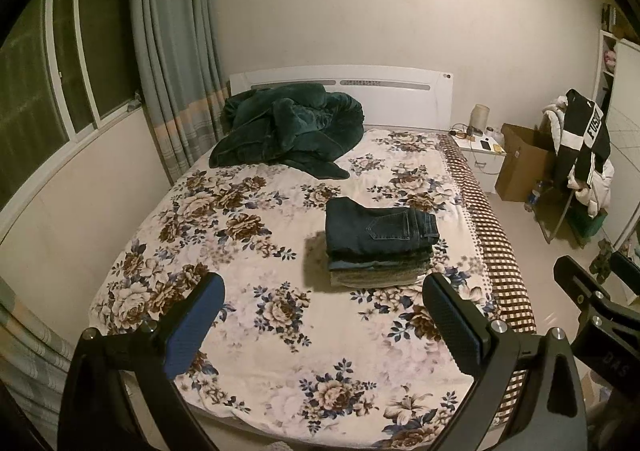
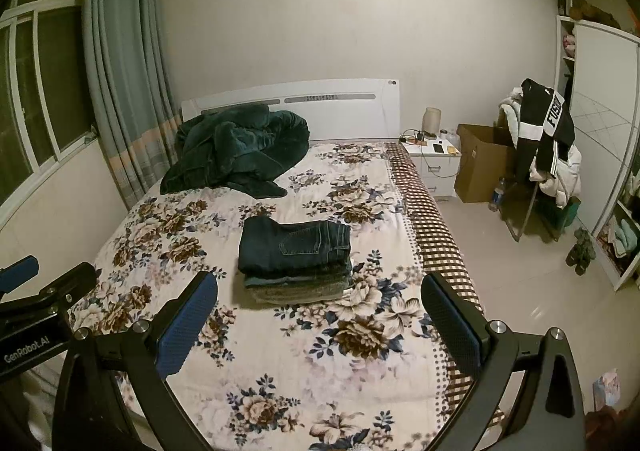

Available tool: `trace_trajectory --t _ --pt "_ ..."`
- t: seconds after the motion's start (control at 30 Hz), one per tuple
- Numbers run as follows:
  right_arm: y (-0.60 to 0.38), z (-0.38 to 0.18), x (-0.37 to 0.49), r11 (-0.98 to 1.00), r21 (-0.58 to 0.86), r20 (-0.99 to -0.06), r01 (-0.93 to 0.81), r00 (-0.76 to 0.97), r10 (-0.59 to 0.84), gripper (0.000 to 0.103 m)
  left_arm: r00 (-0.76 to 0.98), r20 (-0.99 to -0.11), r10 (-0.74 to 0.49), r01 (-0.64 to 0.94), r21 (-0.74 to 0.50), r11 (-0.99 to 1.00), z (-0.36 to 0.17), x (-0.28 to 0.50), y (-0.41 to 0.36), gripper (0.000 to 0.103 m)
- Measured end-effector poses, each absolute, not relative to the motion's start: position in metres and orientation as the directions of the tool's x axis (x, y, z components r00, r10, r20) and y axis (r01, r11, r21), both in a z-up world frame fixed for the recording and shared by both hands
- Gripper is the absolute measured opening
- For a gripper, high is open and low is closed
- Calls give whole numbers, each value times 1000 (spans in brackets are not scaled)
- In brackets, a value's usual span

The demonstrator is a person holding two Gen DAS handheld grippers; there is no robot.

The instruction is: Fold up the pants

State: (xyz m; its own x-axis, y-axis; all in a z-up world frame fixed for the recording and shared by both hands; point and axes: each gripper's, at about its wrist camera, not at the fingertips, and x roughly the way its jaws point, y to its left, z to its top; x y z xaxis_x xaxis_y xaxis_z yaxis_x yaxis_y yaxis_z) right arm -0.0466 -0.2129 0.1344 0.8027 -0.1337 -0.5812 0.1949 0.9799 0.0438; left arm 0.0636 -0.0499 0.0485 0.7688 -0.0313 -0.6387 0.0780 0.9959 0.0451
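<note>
Folded dark blue denim pants [image 1: 380,227] top a stack of folded clothes [image 1: 380,271] on the floral bedspread [image 1: 248,331], at twelve o'clock from both tools. Left gripper [image 1: 322,327] and right gripper [image 2: 318,325] hover wide open, holding nothing.

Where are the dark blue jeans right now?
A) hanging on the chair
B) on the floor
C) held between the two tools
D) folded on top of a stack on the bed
D: the jeans lie folded atop the stack on the bed, and both tools are open and empty.
</note>
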Motion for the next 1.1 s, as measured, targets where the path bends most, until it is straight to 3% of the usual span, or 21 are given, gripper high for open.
trace_trajectory --t 1.1 --pt "-210 128 -47 982 43 -586 185 800 -125 103 766 -641 -32 80 46 996 48 63 -48 101"
